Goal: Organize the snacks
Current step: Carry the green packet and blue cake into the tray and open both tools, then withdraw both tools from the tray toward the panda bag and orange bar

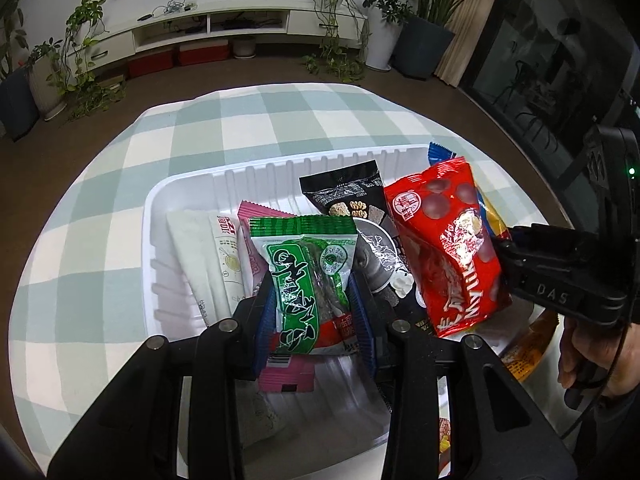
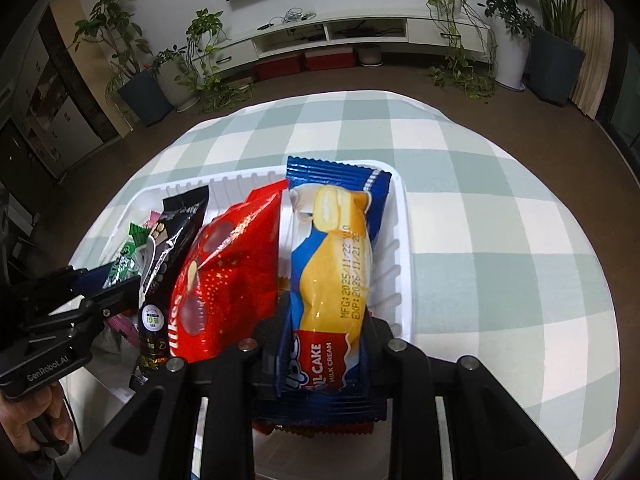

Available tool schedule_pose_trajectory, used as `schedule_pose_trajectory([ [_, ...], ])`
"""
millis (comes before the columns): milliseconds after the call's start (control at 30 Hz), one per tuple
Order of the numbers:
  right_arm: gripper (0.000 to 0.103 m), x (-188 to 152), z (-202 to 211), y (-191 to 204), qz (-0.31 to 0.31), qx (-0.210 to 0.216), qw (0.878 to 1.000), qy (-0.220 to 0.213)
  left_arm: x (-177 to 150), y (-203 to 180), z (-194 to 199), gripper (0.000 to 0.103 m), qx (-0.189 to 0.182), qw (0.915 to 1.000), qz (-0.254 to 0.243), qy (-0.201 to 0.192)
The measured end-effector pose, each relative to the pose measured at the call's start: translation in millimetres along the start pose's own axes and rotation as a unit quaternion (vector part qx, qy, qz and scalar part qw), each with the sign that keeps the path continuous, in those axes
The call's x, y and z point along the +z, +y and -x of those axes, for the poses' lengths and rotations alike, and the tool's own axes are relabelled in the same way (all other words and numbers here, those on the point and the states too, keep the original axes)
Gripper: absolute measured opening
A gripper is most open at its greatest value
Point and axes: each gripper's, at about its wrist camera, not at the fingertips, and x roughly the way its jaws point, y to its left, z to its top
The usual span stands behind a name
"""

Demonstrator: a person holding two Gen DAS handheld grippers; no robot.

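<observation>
A white plastic tray (image 1: pixel 188 184) sits on the checked tablecloth and holds several snack packs. My left gripper (image 1: pixel 316 312) is shut on a green snack packet (image 1: pixel 308 276), upright over the tray. Beside it stand a white packet (image 1: pixel 208 256), a pink pack (image 1: pixel 256 216), a black nut-bar pack (image 1: pixel 348 192) and a red chocolate bag (image 1: pixel 448 248). My right gripper (image 2: pixel 326 344) is shut on a blue roll cake pack (image 2: pixel 332 264) at the tray's right end (image 2: pixel 404 240), next to the red bag (image 2: pixel 228 280) and black pack (image 2: pixel 172 248).
The round table's checked cloth (image 2: pixel 500 264) spreads around the tray. The other gripper body (image 1: pixel 568 276) reaches in from the right in the left wrist view. An orange packet (image 1: pixel 528 348) lies by the tray's right side. Plants and a TV cabinet stand beyond the table.
</observation>
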Motion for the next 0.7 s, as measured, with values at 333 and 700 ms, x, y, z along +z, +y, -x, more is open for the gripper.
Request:
schedule_pose_trajectory([
  [333, 0.039, -2, 0, 1, 0.001, -0.001, 1.0, 0.004, -1, -4, 13, 0.06, 0.002, 0.9998, 0.001, -0.019],
  [700, 0.058, -6, 19, 2, -0.004, -0.006, 1.0, -0.016, -9, -9, 41, 0.073, -0.009, 0.9993, 0.004, -0.035],
])
